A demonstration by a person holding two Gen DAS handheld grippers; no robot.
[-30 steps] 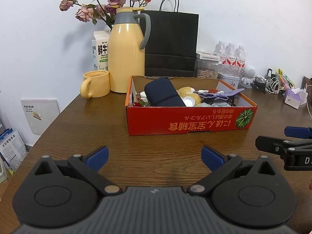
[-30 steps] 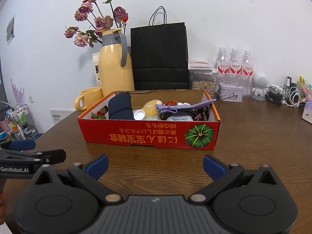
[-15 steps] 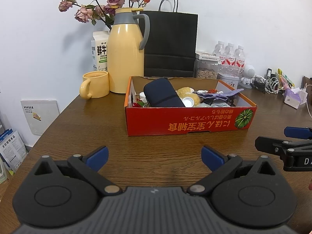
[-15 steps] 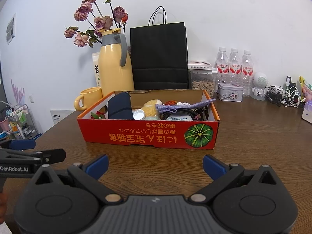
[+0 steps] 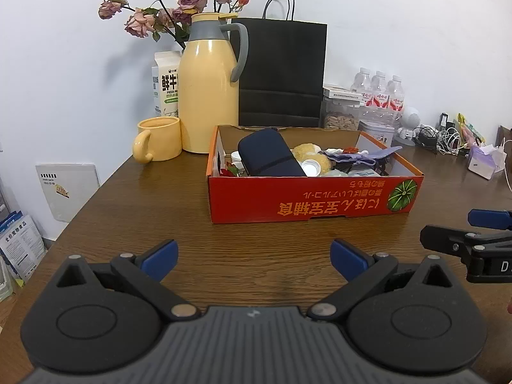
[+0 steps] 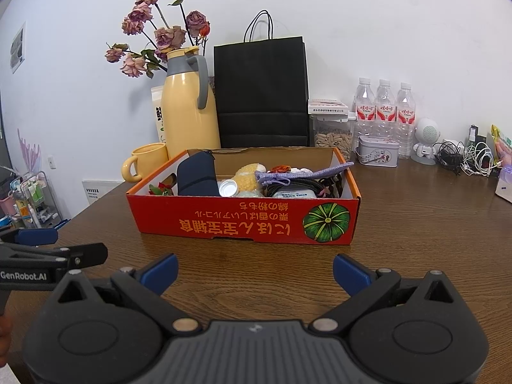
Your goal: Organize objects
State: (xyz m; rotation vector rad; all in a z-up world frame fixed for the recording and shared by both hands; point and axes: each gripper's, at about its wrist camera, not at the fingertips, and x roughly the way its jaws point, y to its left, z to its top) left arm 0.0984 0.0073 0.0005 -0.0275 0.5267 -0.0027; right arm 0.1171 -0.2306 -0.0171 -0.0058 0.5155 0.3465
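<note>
Both tools, left (image 5: 252,252) and right (image 6: 254,267), hover wide open and empty over the near tabletop (image 5: 153,211). The box (image 5: 307,200) lies straight ahead, its long side facing them; its dark pouch (image 5: 268,153) sits at its left end, likely nearer the left tool.

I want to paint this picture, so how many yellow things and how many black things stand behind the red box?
Yellow: 2, the yellow thermos jug and the yellow mug.
Black: 1, the black paper bag.
Total: 3.
</note>
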